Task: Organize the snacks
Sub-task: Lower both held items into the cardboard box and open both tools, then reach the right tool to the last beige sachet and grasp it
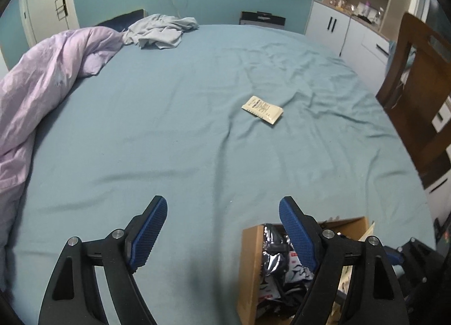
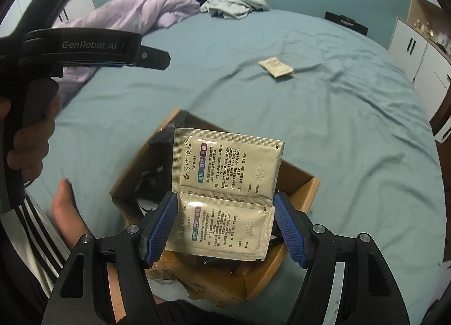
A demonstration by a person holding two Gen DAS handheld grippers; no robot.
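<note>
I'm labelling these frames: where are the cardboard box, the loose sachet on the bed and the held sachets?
cardboard box (image 2: 296,198): right wrist view, right wall.
loose sachet (image 1: 262,109): left wrist view, its middle.
held sachets (image 2: 225,167): right wrist view, upper sachet's printed face.

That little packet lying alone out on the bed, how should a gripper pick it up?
The lone packet lies flat on the blue sheet, long and thin, turned slantwise. Probably best to come straight down from above with the open left gripper, its fingers across the narrow width near the middle, pressing slightly into the soft sheet to catch its edges.
</note>
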